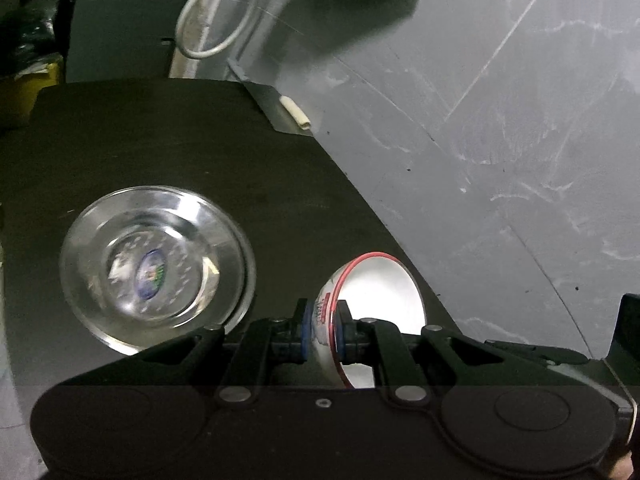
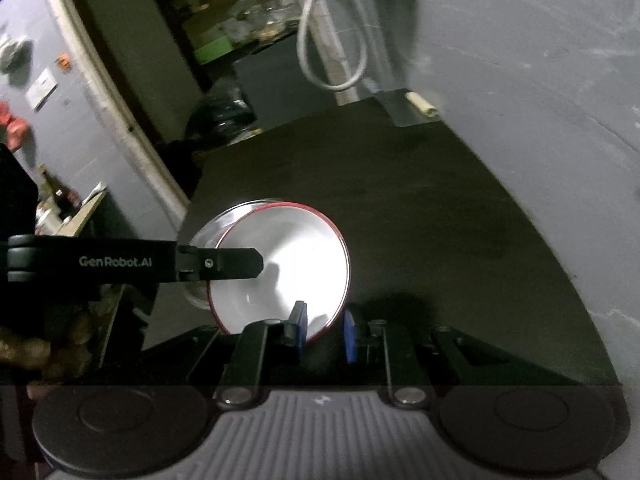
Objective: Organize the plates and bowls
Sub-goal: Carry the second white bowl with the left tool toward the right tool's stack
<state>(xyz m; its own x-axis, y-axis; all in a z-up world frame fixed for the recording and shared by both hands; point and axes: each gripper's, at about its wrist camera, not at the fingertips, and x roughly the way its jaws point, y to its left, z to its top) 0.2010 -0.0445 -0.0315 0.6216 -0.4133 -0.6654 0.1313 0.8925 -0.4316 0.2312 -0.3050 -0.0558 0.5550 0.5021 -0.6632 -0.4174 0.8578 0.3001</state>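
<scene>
The white bowl (image 1: 376, 300) with the red rim is tilted on its side, its wall pinched between the blue pads (image 1: 306, 330) of the left claw (image 1: 322, 330). That claw is closed tight on the bowl: one pad presses the printed outer side, the other the white inside, just below the rim. The bowl's mouth faces away from the claw toward the grey wall (image 1: 520, 120).

In the right wrist view the same bowl (image 2: 288, 268) shows its white inside, with the left claw's black finger (image 2: 224, 264) reaching in from the left edge and crossing the rim. The right claw (image 2: 326, 332) sits just below the bowl. Its blue pads (image 2: 350, 336) stand a narrow gap apart with only dark worktop (image 2: 440, 240) seen between them; the bowl's lower rim passes just beside the left-hand pad, and contact there cannot be told. It holds nothing.

A glass plate (image 1: 156, 268) lies flat on the worktop (image 1: 200, 140) left of the bowl, apart from the left claw. From the right wrist only its clear edge (image 2: 204, 236) peeks out behind the bowl.

A white cable (image 1: 208, 20) loops down the wall beyond the worktop's far edge.
</scene>
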